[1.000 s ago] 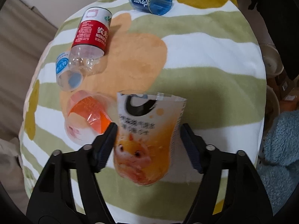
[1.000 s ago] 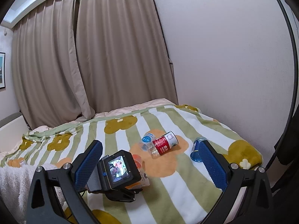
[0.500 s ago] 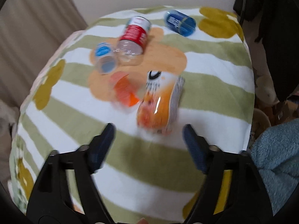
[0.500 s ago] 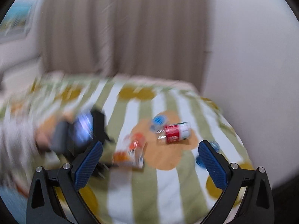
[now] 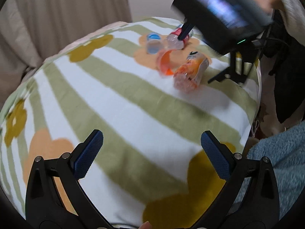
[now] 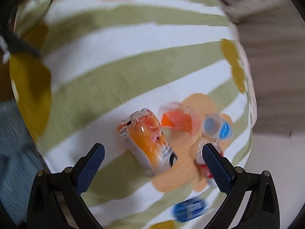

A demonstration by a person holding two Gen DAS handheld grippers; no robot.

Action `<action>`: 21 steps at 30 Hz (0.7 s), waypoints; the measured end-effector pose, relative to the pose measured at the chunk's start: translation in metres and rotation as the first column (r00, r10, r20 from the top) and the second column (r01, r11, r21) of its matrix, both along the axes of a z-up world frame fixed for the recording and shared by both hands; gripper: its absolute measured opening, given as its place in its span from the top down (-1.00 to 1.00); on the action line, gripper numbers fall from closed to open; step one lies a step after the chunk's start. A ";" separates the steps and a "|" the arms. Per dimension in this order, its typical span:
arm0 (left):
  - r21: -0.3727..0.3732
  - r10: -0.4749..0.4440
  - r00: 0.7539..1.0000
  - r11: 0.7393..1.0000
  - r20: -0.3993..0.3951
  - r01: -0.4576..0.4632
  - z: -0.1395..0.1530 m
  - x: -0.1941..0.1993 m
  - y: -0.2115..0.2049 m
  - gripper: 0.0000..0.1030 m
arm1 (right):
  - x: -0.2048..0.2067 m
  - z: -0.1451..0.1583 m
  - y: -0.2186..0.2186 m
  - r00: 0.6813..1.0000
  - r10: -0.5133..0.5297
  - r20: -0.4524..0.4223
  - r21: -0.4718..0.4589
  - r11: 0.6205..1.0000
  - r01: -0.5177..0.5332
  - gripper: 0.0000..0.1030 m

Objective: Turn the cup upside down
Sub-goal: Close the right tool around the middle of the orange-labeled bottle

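Note:
An orange cartoon-print cup lies tipped on its side on the striped flower blanket; it also shows in the right wrist view. My left gripper is open and empty, pulled well back from the cup. My right gripper is open, hovering above the cup, which lies between and just beyond its fingers. The right gripper body shows over the cups in the left wrist view.
Beside the cup lie a clear orange cup, a blue-labelled clear cup, a red-labelled cup and a blue cup. A blue fleece lies at the bed's right edge. Curtains hang behind.
My left gripper let go of the orange cup and drew back; the cup fell on its side. My right gripper swung from looking across the room down over the cups.

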State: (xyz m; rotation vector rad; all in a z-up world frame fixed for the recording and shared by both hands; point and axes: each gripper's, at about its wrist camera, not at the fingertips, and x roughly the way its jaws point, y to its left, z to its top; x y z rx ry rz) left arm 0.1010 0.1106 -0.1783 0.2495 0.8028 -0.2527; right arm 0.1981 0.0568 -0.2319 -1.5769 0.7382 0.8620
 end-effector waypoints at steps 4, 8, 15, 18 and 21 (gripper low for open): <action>-0.021 0.017 1.000 1.000 0.017 -0.017 0.001 -0.010 0.006 -0.98 | 0.010 -0.030 0.007 0.998 0.056 -0.002 -0.187 0.981 -0.055 -0.68; -0.054 0.020 0.999 0.998 0.036 -0.018 0.007 -0.010 0.008 -0.98 | 0.014 -0.045 0.010 0.998 0.065 -0.019 -0.251 0.966 -0.068 -0.34; -0.095 0.032 0.997 0.995 0.069 -0.025 0.014 -0.011 0.005 -0.98 | 0.033 -0.025 0.018 0.984 -0.137 -0.113 -0.152 0.981 0.119 -0.09; -0.123 0.047 0.996 0.992 0.074 -0.038 0.017 -0.013 0.008 -0.98 | 0.062 0.001 0.021 0.890 -0.378 -0.256 -0.017 0.922 0.387 -0.09; -0.165 0.078 0.994 0.984 0.074 -0.065 0.020 -0.015 0.013 -0.98 | 0.094 0.022 0.015 0.695 -0.555 -0.457 0.117 0.737 0.666 -0.09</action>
